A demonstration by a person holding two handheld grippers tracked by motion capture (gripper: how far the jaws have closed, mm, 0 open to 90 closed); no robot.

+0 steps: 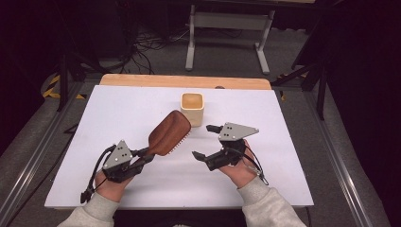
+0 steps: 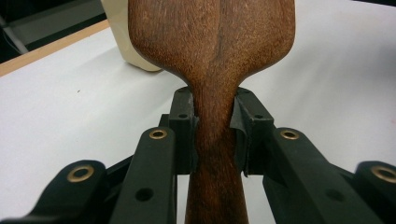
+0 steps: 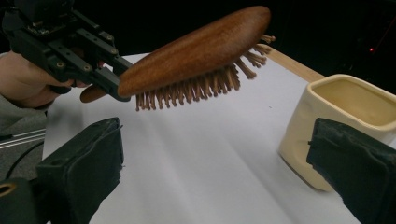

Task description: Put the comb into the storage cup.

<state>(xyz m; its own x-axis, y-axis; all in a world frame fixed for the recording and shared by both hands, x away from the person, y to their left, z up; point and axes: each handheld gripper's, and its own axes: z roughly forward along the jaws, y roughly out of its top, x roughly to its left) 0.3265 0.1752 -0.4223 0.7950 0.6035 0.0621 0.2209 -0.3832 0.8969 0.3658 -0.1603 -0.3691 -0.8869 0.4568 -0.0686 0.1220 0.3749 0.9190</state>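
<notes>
Left claw (image 2: pixel 212 135) clamps hairbrush (image 2: pixel 212 42) neck; bristles (image 3: pixel 196 86) visible.

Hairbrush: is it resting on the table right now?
No. In the right gripper view the hairbrush hangs above the white table, bristles down, held by its handle in the left gripper.

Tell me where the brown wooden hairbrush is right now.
In the high view the brown wooden hairbrush is held off the white table, left of centre, its handle clamped in the left gripper, its head reaching toward the cream square cup.

hand-held gripper (image 2: pixel 215 135) — clamped on wooden brush (image 2: pixel 215 56) neck | cream cup (image 2: pixel 122 37) behind
</notes>
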